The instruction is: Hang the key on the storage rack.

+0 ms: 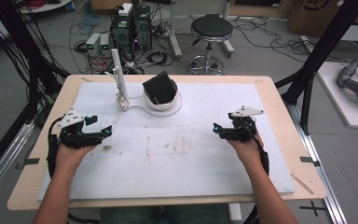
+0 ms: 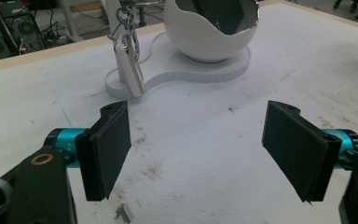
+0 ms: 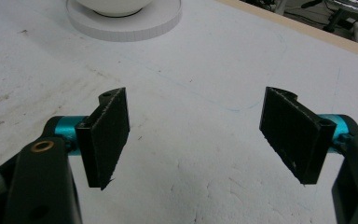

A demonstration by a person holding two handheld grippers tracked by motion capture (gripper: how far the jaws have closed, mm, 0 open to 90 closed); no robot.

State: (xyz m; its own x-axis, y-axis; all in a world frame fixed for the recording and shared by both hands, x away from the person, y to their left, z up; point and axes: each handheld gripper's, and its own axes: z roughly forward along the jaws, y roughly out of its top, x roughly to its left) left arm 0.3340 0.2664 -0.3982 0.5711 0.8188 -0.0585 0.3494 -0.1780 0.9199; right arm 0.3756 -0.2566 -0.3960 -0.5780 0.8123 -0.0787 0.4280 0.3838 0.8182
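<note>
High view: left gripper (image 1: 103, 132) and right gripper (image 1: 217, 128) rest low over the white foam board (image 1: 205, 163), both with jaws spread wide, nothing between them. White egg-shaped cup (image 1: 162, 95) with a dark insert and key-ring stand (image 1: 120, 79) sit untouched at the far edge. Judgement: work not started; the approach and grasp remain.

White egg-shaped bowl (image 1: 162, 95) stands upright on a flat white base (image 1: 142, 106). A dark insert sits tilted inside. A white tag (image 2: 129, 72) hangs beside it.
</note>
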